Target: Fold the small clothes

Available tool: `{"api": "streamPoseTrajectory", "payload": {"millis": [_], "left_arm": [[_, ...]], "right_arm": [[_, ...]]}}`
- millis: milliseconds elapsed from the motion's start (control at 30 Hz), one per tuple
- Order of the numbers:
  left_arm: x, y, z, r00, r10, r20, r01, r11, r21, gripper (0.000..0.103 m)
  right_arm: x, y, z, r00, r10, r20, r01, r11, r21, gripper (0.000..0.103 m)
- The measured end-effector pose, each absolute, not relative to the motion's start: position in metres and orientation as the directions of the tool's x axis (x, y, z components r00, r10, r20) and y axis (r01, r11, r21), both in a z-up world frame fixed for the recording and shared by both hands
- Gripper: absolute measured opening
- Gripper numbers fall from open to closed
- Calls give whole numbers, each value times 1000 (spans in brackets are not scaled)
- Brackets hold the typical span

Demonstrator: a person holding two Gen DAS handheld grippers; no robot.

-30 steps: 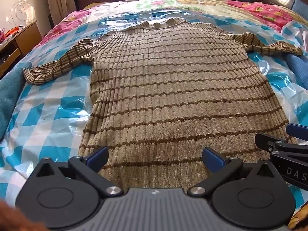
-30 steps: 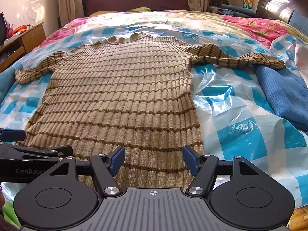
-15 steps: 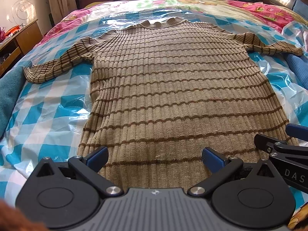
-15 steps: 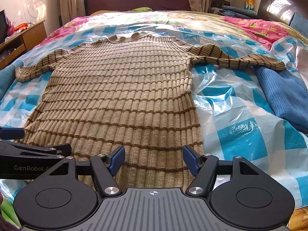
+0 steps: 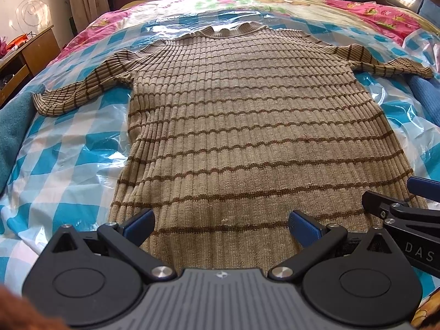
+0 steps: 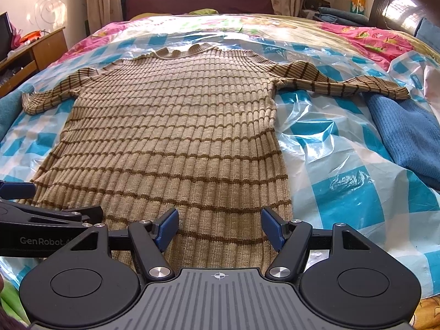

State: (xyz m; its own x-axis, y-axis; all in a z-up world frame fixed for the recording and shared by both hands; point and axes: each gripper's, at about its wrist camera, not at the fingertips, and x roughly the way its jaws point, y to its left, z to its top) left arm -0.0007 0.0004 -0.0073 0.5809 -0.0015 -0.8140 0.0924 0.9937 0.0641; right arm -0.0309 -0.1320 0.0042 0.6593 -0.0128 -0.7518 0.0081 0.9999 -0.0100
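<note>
Lying flat on the bed, the sweater (image 5: 247, 126) is spread front-up over a blue-and-white checked plastic sheet (image 5: 74, 159), collar at the far end, hem at the near end, both sleeves stretched out left and right. Tan ribbed knit, thin brown stripes running across.

Left gripper (image 5: 221, 224) is hovering over the near hem, left half of the sweater, fingers (image 5: 139, 222) spread wide and released, nothing between them. Can't tell if the tips are touching the cloth.

Right gripper (image 6: 219, 227) is hovering over the near hem, right half, fingers (image 6: 271, 227) also spread and empty. Its right finger is sitting close to the sweater's right edge. The two grippers are side by side, each showing at the edge of the other's view: right one (image 5: 407, 220) at the right in the left wrist view, left one (image 6: 46, 220) at the left in the right wrist view.

Blue knit garment (image 6: 409, 134) is lying on the sheet to the right, the right sleeve's cuff resting on its far end. Teal cloth (image 5: 13, 126) is lying at the left edge near the left cuff. Pink floral bedspread (image 6: 376, 38) is showing beyond the sheet. Wooden cabinet (image 6: 33, 52) is standing far left beside the bed, dark headboard (image 6: 398, 2) far right.
</note>
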Motion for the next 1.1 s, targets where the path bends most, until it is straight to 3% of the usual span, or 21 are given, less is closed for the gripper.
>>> {"api": "streamPoseTrajectory", "payload": {"millis": [1100], "left_arm": [[2,0,-5,580,-12,-815,94,994,52,103]], "right_arm": [[-30,-135,4,661,-7,-750,14,1000,2,67]]}}
